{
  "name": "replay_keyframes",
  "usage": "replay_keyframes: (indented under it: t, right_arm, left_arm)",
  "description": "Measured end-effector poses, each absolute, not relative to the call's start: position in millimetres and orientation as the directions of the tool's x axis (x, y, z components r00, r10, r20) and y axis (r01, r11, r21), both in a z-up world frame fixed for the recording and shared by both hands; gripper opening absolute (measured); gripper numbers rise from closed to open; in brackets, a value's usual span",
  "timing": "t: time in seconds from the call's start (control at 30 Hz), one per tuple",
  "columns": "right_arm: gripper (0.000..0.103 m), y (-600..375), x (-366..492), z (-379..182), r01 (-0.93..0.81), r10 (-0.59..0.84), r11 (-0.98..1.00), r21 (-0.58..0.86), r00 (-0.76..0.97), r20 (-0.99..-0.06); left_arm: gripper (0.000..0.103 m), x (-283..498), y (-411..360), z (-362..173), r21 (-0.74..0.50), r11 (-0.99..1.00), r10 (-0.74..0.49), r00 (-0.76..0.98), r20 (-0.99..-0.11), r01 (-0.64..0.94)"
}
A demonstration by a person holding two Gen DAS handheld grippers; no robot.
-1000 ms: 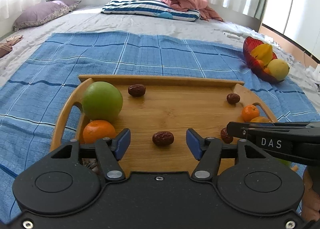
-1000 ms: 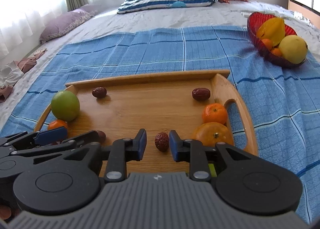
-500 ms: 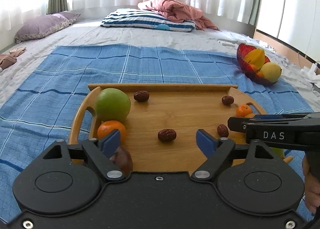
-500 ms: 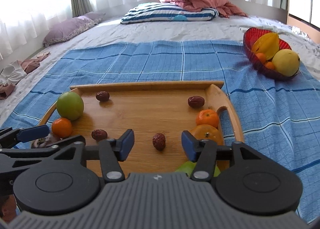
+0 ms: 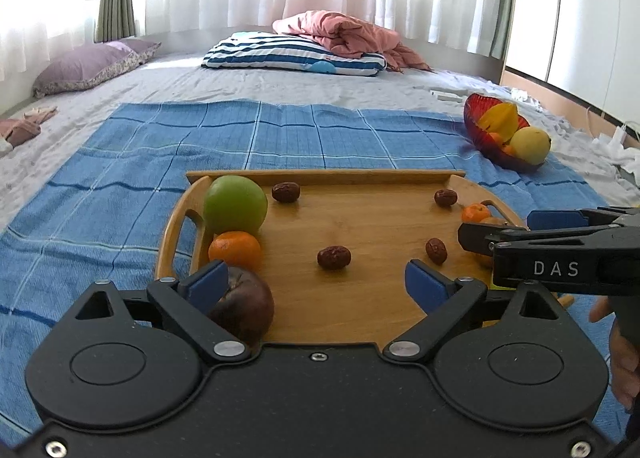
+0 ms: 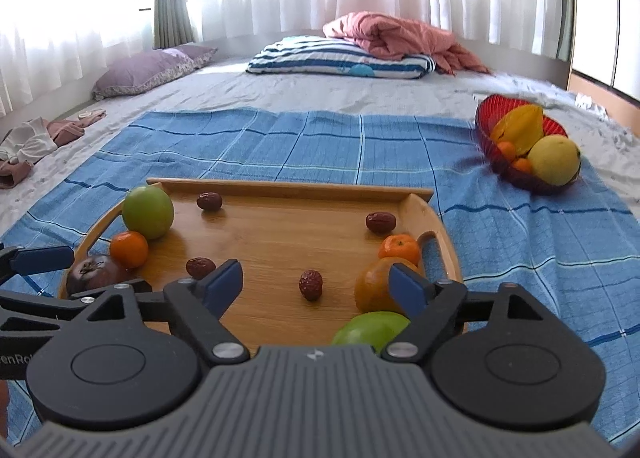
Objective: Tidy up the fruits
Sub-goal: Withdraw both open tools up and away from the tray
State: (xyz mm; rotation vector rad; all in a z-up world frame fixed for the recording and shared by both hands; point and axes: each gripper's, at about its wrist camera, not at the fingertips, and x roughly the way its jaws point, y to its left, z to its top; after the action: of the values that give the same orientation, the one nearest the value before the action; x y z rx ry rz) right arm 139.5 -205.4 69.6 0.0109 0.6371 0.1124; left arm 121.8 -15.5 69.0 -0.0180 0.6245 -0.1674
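A blue checked blanket (image 5: pixel 280 137) covered a grey bed (image 5: pixel 200 81) under curtained windows, with a striped pillow (image 5: pixel 296 57) and pink quilt (image 5: pixel 352 33) at the far end. The wooden tray (image 6: pixel 280 234) sat on the blanket, its raised rim closing the far side and handles at both ends. Green apples, oranges and dried dates lay scattered on it (a date (image 6: pixel 311 284) sat alone mid-tray). The red bowl (image 6: pixel 486 117) of fruit stood well apart, at the blanket's right edge. Open blanket lay beyond the tray. The left gripper (image 5: pixel 316 282) and right gripper (image 6: pixel 316 282) both gaped wide, holding nothing.
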Motion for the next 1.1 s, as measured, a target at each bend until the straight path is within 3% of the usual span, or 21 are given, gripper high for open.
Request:
replay_keyframes:
  t: [0.43, 1.1]
  right_arm:
    - [0.103, -205, 117, 70, -0.091, 0.072, 0.996, -0.010, 0.842, -0.535]
    - [0.103, -204, 99, 59, -0.094, 0.063, 0.995, -0.037, 0.862, -0.504]
  left_arm:
    - [0.097, 113, -6, 64, -0.088, 0.988, -0.155, 0.793, -0.590, 0.128]
    - [0.097, 104, 0, 55, -0.103, 0.988, -0.153, 0.789, -0.595, 0.114]
